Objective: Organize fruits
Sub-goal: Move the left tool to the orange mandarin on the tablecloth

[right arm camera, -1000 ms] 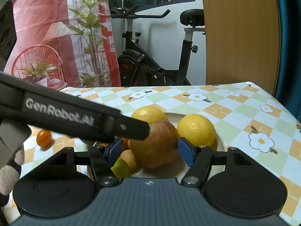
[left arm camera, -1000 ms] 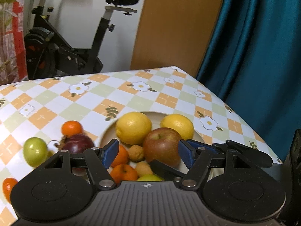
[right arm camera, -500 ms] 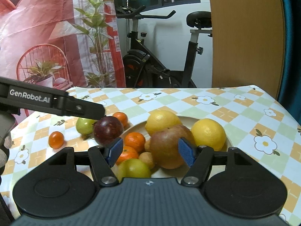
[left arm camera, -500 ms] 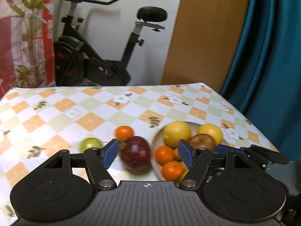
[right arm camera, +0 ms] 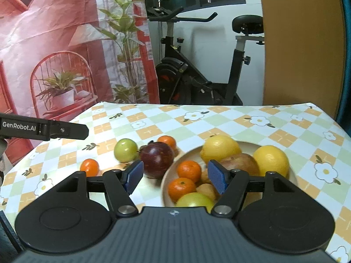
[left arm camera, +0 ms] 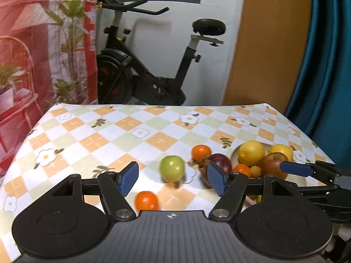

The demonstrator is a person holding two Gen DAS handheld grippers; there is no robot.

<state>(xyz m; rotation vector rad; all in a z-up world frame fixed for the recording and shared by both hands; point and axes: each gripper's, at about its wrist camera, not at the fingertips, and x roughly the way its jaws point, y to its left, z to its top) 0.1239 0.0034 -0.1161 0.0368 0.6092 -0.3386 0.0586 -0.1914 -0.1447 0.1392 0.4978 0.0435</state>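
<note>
A plate (right arm camera: 292, 176) on the checked tablecloth holds two lemons (right arm camera: 220, 148), a red-brown apple (right arm camera: 241, 164), two tangerines (right arm camera: 189, 171), small tan fruits and a green fruit. Left of it on the cloth lie a dark purple fruit (right arm camera: 156, 159), a green apple (right arm camera: 125, 149) and two tangerines (right arm camera: 89, 166). My left gripper (left arm camera: 173, 178) is open and empty above the green apple (left arm camera: 172, 167) and a tangerine (left arm camera: 146, 201). My right gripper (right arm camera: 175, 177) is open and empty over the plate's left rim; it also shows in the left wrist view (left arm camera: 294, 168).
The table's right edge runs by a teal curtain (left arm camera: 324, 54). An exercise bike (left arm camera: 158, 70) stands behind the far edge. A red plant stand (right arm camera: 59, 87) is at the far left. Bare cloth lies at the far left of the table (left arm camera: 87, 131).
My left gripper has pulled back and swung left, off the plate, and now faces the loose fruits. My right gripper has drawn back from the apple and lifted a little.
</note>
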